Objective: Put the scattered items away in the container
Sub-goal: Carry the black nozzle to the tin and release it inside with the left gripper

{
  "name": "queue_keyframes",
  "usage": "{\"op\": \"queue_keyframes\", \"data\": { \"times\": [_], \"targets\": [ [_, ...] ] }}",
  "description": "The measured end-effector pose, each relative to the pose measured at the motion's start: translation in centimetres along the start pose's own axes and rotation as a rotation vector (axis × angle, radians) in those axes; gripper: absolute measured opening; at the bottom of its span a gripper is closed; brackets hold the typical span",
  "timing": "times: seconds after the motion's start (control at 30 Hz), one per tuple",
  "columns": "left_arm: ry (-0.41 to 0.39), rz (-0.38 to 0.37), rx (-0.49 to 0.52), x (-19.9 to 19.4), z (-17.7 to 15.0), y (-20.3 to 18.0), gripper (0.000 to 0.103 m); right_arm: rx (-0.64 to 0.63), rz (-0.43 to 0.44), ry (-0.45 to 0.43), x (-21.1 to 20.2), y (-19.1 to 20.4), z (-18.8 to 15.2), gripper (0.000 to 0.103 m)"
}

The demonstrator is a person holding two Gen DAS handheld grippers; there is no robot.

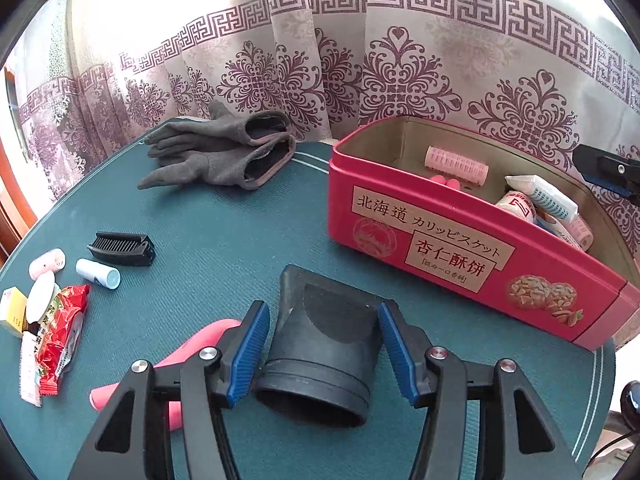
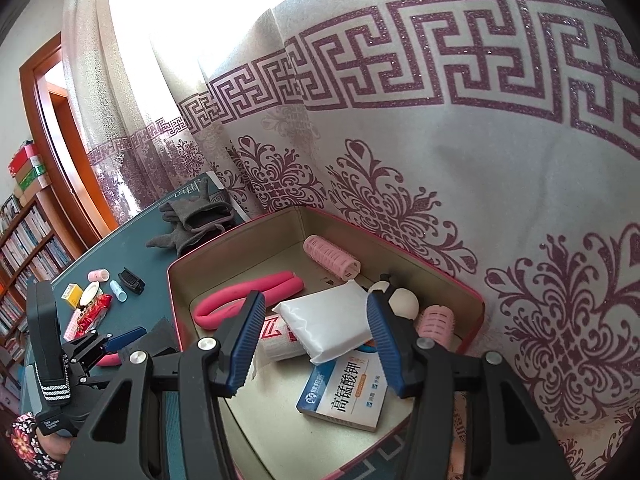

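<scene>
The red tin (image 1: 472, 264) read 北海道 and 杏仁酥饼; a box (image 2: 348, 396) inside read 高锰酸钾. The left gripper (image 1: 324, 344) straddled a black nozzle (image 1: 320, 352), contact unclear. The right gripper (image 2: 316, 340) hung apart, empty.

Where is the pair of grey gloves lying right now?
In the left wrist view the grey gloves lie at the table's far edge by the curtain, left of the red tin.

Daylight glows through the curtain (image 2: 400, 128), blown out at top; sharp pictures, fisheye-bent with dark corners.
</scene>
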State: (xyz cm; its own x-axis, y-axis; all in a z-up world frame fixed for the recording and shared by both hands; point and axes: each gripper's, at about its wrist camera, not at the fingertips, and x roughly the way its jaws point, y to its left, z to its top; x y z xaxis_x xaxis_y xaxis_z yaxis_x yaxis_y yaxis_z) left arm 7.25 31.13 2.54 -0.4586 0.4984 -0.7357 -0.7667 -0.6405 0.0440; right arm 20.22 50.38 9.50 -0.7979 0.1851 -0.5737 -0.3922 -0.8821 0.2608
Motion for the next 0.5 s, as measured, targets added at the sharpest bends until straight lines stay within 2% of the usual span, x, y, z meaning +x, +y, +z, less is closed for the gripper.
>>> {"op": "queue_keyframes", "data": {
  "times": [0.03, 0.07, 0.2, 0.3, 0.5],
  "targets": [
    [0.002, -0.011, 0.000, 0.1, 0.0, 0.0, 0.053, 0.002, 0.002, 0.001, 0.0, 0.0, 0.0, 0.060],
    [0.001, -0.018, -0.007, 0.0, -0.1, 0.0, 0.051, -0.001, 0.005, -0.001, 0.0, 0.0, 0.0, 0.060],
    [-0.021, -0.027, -0.070, -0.9, 0.2, 0.6, 0.051, -0.039, 0.003, -0.023, -0.5, 0.6, -0.1, 0.060],
    [-0.070, -0.040, -0.110, -2.6, 1.1, 1.0, 0.051, -0.052, 0.001, -0.036, -0.8, 0.8, 0.0, 0.060],
    [-0.177, -0.085, -0.117, -6.0, 4.7, 0.6, 0.051, -0.037, 0.008, -0.039, -0.7, 0.5, 0.1, 0.060]
  ]
}}
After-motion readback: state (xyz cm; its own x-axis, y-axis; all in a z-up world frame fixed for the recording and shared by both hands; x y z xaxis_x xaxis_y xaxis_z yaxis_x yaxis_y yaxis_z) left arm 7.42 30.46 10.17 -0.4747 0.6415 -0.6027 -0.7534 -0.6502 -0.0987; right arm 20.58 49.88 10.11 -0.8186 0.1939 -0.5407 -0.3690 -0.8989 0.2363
